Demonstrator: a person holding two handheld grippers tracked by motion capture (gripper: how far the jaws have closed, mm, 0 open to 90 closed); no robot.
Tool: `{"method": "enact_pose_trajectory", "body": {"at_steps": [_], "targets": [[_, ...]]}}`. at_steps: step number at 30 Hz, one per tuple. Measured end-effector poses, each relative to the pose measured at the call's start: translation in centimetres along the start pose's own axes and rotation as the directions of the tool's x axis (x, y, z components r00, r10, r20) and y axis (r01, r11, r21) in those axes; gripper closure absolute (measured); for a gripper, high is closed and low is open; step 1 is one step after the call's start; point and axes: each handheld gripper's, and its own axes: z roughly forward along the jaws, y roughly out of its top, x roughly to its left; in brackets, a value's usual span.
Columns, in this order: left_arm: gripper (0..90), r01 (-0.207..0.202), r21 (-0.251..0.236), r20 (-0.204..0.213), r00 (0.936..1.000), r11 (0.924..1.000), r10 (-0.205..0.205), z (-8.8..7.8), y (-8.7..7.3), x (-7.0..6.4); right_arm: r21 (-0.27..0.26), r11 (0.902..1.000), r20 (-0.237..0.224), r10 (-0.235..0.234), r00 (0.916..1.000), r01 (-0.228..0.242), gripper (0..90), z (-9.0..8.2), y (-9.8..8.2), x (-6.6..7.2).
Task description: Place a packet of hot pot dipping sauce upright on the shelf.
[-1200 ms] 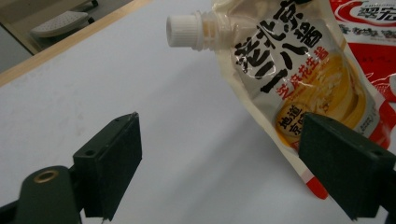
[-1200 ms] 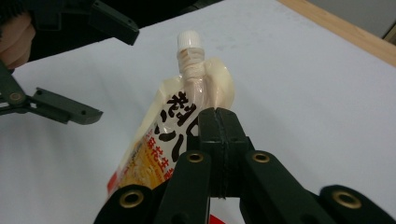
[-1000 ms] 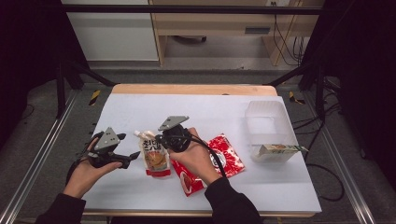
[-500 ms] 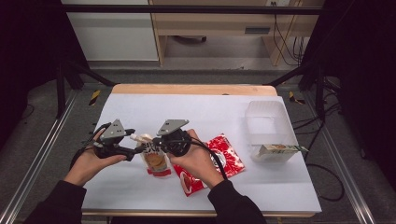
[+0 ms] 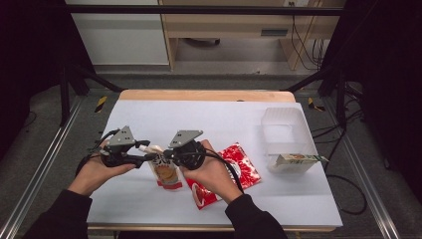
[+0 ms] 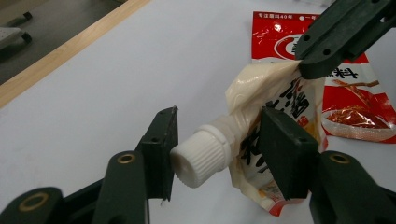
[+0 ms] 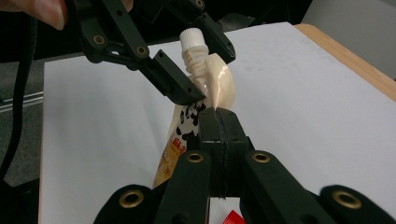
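Cream-coloured spouted pouch (image 6: 261, 140), soft plastic, with a ribbed white screw cap (image 6: 201, 157). Black cow-patch print and large black characters on its face; an orange band low down. Characters partly creased, not legible. Pouch sits at the near middle of the bench (image 5: 224, 119), between the two hands, bottom end resting toward the white sheet, top end lifted.

Right claw (image 7: 218, 116): jaws pressed together on the upper edge of the pouch, pinching the film just beside the spout. High view places it at (image 5: 169, 155).

Left claw (image 6: 217, 140): jaws have just been closing, cap and spout neck between them. One jaw meets the cap's end; the other lies against the pouch body behind the spout. Whether the pads are pressing yet, cannot tell. High view places it at (image 5: 149, 155), nose to nose with the right claw.

Red sachet (image 5: 224, 174) lies flat under and beside the right hand (image 5: 211, 174), touching the pouch's far side. White lettering along its top band, a round white logo, a photo of red-brown food; text too small to read.

Clear plastic tub (image 5: 288, 137) stands at the right of the bench, well apart. Small carton (image 5: 298, 160), green-and-white print, lies on its side at the tub's near wall; print unreadable.

Left hand (image 5: 97, 172) low at the bench's near left.
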Motion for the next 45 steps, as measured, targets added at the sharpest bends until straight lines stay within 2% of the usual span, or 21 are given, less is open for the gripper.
{"method": "enact_pose_trajectory", "body": {"at_steps": [5,9,14,16,18,22,30,36,41,45], "targets": [[57.7,0.018,0.007,0.033,0.9993,0.9998,-0.018,-0.7,0.2,-0.2,0.005,1.0,0.0,-0.006,1.0,0.006,90.0,-0.3,-0.2,0.0],[61.1,0.002,0.024,0.053,0.9986,0.9997,-0.003,-1.1,0.5,-0.4,0.007,0.9999,-0.001,-0.01,1.0,0.01,90.0,-0.6,-0.4,0.1],[64.1,-0.005,0.024,0.077,0.997,0.9997,0.004,-1.2,0.4,-0.7,0.003,1.0,0.002,-0.006,1.0,0.006,90.0,-0.8,-0.6,0.2],[65.0,-0.014,0.04,0.087,0.9961,0.9991,0.01,-1.0,0.4,-0.9,0.005,0.9999,0.001,-0.009,1.0,0.009,90.0,-0.9,-0.7,0.2],[67.0,-0.029,0.055,0.085,0.9961,0.998,0.024,-0.8,0.4,-1.1,0.008,0.9999,0.004,-0.008,1.0,0.008,90.0,-1.0,-0.8,0.2],[68.4,-0.032,0.054,0.094,0.9952,0.998,0.026,-0.7,0.6,-1.2,0.016,0.9998,0.008,-0.012,0.9999,0.012,90.0,-1.1,-0.9,0.1],[70.7,-0.064,0.078,0.09,0.9943,0.9949,0.057,-0.5,1.5,-1.7,0.04,0.9991,0.017,-0.01,0.9998,0.01,90.0,-1.6,-1.0,0.0],[71.3,-0.092,0.098,0.107,0.9908,0.9909,0.082,-0.7,3.0,-1.7,0.02,0.9998,0.02,0.003,0.9998,-0.003,90.0,-2.5,-0.9,-0.3],[71.4,-0.141,0.123,0.114,0.9854,0.9824,0.127,-0.8,5.3,-1.6,0.001,0.9998,0.025,0.02,0.9995,-0.02,90.0,-3.6,-0.5,-0.8],[71.4,-0.158,0.131,0.135,0.9808,0.9787,0.14,-0.4,7.3,-1.2,-0.018,0.9991,0.031,0.038,0.9988,-0.037,90.0,-4.6,-0.3,-1.6]]}}
